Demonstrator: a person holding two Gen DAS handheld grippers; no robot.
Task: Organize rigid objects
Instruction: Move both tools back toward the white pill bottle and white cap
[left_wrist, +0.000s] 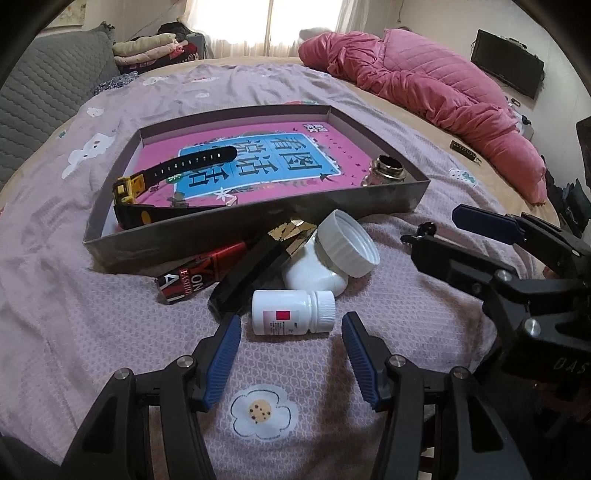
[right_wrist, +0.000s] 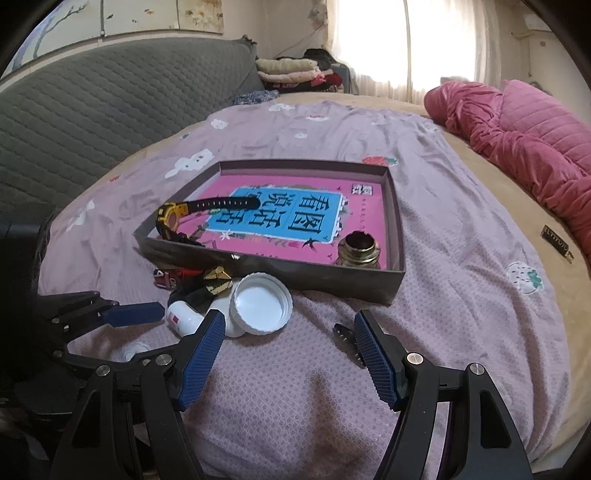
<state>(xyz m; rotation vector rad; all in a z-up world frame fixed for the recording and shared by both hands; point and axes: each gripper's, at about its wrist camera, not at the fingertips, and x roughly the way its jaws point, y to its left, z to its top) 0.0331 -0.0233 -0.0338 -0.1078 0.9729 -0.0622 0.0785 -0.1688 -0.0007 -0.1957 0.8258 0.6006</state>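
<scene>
Both my grippers stand apart and grip nothing: the left gripper (left_wrist: 291, 334) brackets the small white pill bottle (left_wrist: 293, 312) lying on the mauve bedspread (left_wrist: 110, 332), pads clear of it, while my right gripper (right_wrist: 290, 341) hovers beside the big white screw cap (right_wrist: 260, 302), near the shallow grey cardboard tray (right_wrist: 332, 278).
</scene>
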